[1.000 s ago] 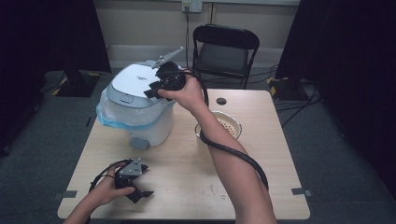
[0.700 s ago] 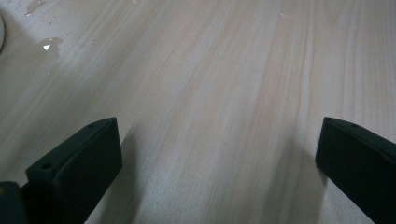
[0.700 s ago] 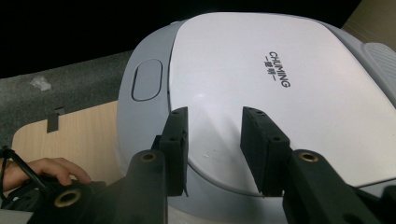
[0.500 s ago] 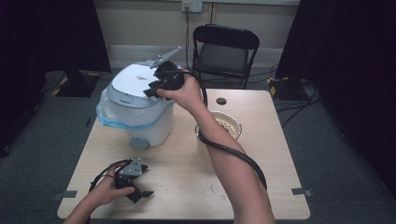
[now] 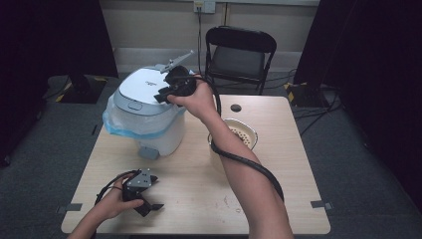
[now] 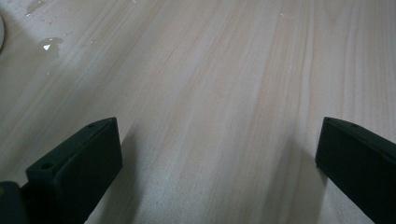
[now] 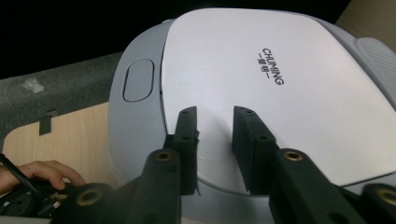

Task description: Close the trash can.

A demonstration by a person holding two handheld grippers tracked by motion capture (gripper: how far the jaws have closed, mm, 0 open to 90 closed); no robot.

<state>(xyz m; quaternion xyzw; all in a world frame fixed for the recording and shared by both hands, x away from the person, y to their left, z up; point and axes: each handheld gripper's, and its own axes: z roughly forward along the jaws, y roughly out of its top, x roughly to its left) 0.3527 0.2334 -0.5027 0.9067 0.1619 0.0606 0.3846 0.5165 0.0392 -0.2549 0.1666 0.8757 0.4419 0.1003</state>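
**Ana:** High view first: where's the rice cooker (image 5: 147,112) on the table (image 5: 199,184)?

**Ben:** At the far left corner, lid down, with a plastic bag bunched around its body. The right gripper (image 5: 166,92) hovers over the lid's near edge, probably lined up to press on the lid or work toward the latch button (image 7: 138,80).

**Ana:** Are its jaws gripping anything?

**Ben:** No. In the right gripper view they stand a narrow gap apart above the white lid, nothing between them.

**Ana:** And the other tool?

**Ben:** The left gripper (image 5: 144,201) rests on the tabletop well in front of the cooker, jaws spread wide over bare wood, likely parked out of the way. A bowl (image 5: 239,134) sits just right of the cooker.
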